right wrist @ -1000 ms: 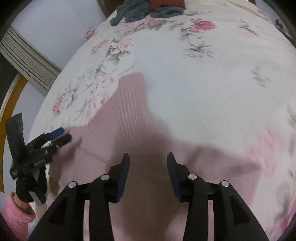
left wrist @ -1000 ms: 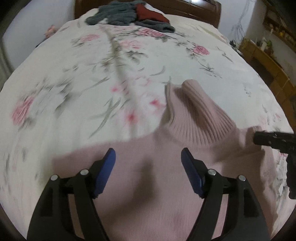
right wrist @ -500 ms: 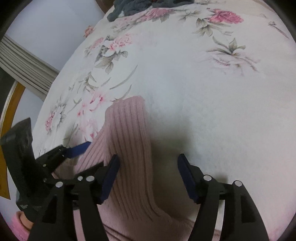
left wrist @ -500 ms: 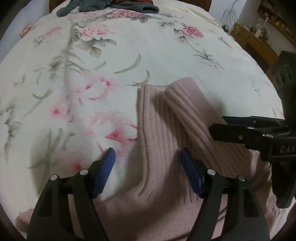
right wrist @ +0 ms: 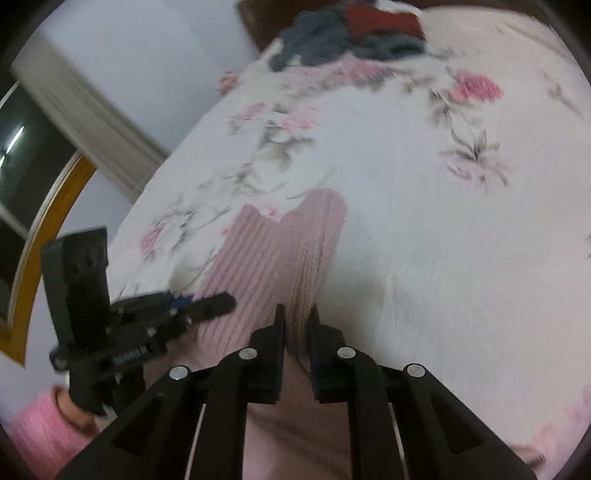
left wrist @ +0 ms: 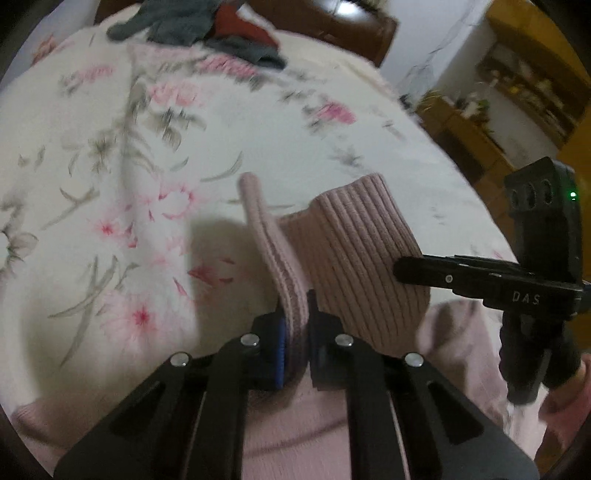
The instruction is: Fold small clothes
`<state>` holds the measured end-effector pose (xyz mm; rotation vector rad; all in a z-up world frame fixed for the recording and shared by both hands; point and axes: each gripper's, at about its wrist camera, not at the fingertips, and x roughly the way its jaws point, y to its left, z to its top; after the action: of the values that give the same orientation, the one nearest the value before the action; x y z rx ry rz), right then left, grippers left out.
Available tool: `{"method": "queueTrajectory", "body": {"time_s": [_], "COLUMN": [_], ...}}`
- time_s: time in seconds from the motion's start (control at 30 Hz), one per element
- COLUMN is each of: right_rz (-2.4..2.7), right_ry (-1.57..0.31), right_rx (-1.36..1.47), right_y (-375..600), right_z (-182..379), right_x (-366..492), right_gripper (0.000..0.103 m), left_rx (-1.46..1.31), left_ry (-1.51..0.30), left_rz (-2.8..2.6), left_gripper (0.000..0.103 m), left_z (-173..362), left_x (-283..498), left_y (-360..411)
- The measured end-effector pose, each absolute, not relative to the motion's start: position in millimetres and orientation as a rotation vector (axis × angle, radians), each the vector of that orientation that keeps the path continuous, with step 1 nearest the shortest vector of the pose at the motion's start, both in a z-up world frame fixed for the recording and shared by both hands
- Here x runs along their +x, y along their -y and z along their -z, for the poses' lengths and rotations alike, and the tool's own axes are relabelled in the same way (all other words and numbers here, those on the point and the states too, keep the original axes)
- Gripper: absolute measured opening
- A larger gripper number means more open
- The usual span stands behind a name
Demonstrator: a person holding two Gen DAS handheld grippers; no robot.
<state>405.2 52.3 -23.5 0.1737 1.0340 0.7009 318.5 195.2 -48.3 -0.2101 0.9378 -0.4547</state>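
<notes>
Both grippers, open half a second earlier, had clamped onto the ribbed turtleneck collar of the pale pink knitted sweater [left wrist: 354,251] spread on the floral white bedspread [left wrist: 110,177]. The left gripper [left wrist: 295,328] pinched the collar's left fold, lifting it upright; the right gripper [right wrist: 297,325] gripped its right edge. A pink-sleeved hand [right wrist: 74,413] held the left tool, partly cut off. Far off, blurred grey and red clothes [right wrist: 347,33] lay heaped by the wooden headboard [left wrist: 332,26].

Dusty-pink ribbed sweater [left wrist: 354,254] on white bedspread [left wrist: 110,184] with pink-grey flowers.
</notes>
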Motion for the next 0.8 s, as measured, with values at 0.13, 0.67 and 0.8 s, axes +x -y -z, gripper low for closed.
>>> {"method": "queueTrajectory", "body": {"time_s": [0.13,0.67,0.8], "right_rz": [-0.741,-0.818,-0.802], "right_ry": [-0.991,-1.099,-1.128], "right_rx": [0.137,-0.105,-0.013], "right_y": [-43.4,-25.2,-5.5], "right_z": [9.2,41.5,38.4], "right_x": [371.7,250.5,248.9], "right_gripper": [0.011,0.016,0.021], "left_rx": [-0.214,-0.162,-0.241], "left_ry": [-0.905,-1.025,-1.035], "left_rz": [0.485,0.524,0.500], "left_gripper": [0.008,0.018,0.032], "left_z": [41.9,68.9,64.5], "left_x": [281.4,173.2,176.9], "left_y": [-204.4,-240.2,-255.0]}}
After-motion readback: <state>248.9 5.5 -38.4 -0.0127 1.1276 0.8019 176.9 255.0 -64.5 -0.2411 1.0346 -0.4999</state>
